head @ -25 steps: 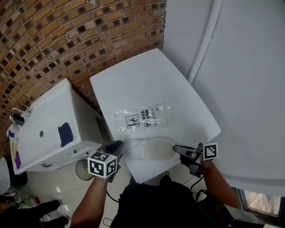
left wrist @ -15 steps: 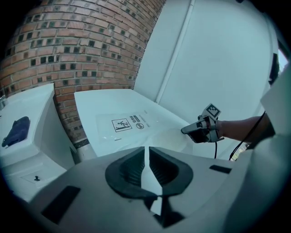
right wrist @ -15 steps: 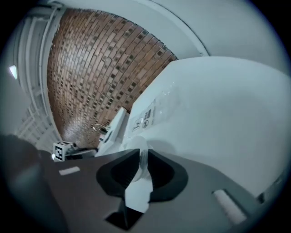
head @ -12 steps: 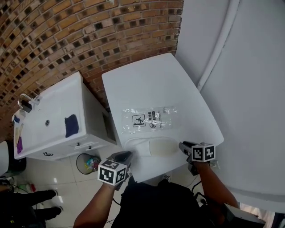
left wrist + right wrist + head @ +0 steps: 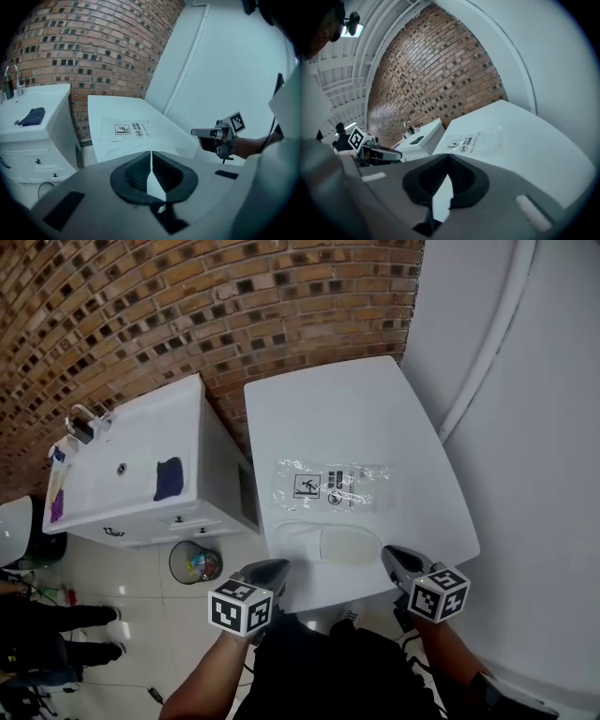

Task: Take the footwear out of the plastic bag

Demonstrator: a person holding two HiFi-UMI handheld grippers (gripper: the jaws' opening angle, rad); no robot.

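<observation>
Now that the left tongs, just closing, and the right tongs have pulled back, both empty and pressed together, the flat white cloth slipper lies at the near edge of the white counter, outside the clear plastic bag; the job seems done.

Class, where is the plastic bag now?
In the head view the plastic bag lies at the centre of the white table, just beyond the pale slipper by its near edge.

Utility/washrm: brick wall, sink unit w/ tap, tiled floor, bin.
</observation>
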